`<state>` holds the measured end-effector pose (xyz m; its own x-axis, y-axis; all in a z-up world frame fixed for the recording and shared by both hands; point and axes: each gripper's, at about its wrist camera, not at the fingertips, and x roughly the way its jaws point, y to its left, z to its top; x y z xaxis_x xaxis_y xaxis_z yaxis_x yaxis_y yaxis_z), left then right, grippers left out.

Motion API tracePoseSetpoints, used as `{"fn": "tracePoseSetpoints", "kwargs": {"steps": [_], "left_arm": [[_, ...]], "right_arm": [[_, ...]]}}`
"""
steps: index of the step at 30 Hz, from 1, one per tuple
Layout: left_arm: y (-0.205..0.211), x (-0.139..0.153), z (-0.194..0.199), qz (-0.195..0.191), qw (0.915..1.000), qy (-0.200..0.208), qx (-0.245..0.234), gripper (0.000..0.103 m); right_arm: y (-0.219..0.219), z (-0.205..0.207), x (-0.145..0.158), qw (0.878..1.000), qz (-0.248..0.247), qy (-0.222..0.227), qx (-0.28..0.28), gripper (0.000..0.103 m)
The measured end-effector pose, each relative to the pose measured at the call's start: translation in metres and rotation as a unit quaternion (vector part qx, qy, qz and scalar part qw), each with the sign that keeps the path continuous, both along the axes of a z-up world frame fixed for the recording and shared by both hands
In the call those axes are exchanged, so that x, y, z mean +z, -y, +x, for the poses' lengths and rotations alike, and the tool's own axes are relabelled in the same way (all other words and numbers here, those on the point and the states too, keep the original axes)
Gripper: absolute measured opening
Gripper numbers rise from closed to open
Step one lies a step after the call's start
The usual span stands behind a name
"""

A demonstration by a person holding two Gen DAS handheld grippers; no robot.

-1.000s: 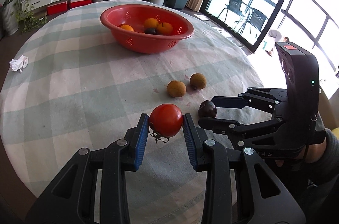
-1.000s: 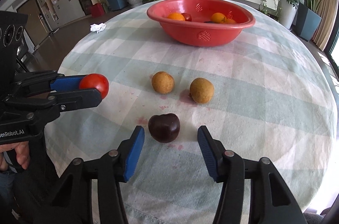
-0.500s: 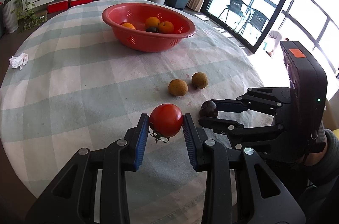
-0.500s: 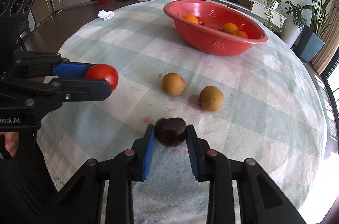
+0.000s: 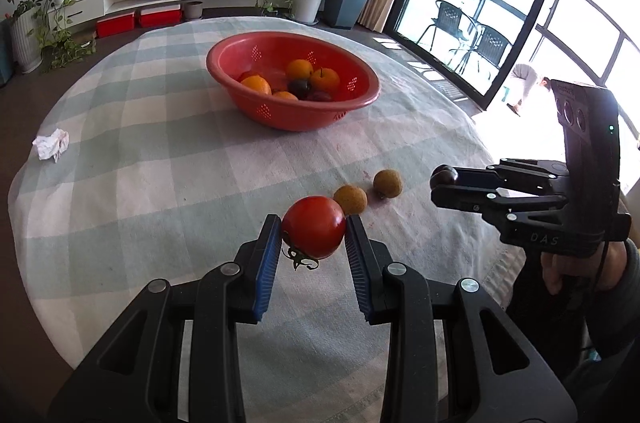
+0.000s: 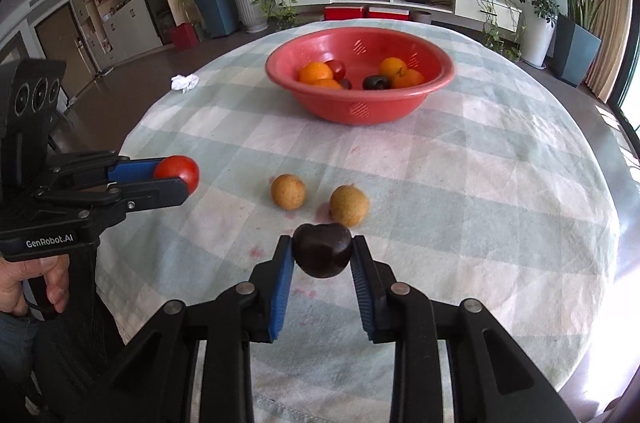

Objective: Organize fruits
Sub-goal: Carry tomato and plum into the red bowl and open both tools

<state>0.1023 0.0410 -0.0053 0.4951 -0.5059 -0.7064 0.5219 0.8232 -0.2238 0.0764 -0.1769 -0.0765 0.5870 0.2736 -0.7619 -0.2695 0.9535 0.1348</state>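
A round table (image 5: 160, 159) under a pale green checked cloth fills most of both views. Above centre on it sits a red perforated basin (image 6: 360, 103) holding oranges and dark fruit. In the left-wrist view the left gripper (image 5: 313, 235) at lower centre pinches a glossy red tomato (image 5: 314, 226), stalk hanging down, clear of the cloth. In the right-wrist view the right gripper (image 6: 322, 255), angled downward at lower centre, clamps a dark purple plum (image 6: 322, 254) above the cloth. Two tan, rough-skinned round fruits (image 6: 288, 192) lie side by side mid-frame, just beyond the plum. A crumpled white tissue (image 5: 51, 144) lies at the left edge.
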Motion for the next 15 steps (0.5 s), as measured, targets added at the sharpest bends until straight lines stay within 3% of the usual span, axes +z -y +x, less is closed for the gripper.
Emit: {"fn": "tracePoseSetpoints", "kwargs": {"steps": [7,15], "left_arm": [[0.01,0.046,0.044,0.017,0.9989,0.045,0.001,0.031],[0.053,0.075,0.116,0.06,0.9959,0.062,-0.029,0.031]], "right_arm": [[0.047,0.032,0.039,0.997,0.036,0.032,-0.052,0.032],[0.039,0.085,0.074,0.997,0.044,0.054,-0.031,0.032]]}}
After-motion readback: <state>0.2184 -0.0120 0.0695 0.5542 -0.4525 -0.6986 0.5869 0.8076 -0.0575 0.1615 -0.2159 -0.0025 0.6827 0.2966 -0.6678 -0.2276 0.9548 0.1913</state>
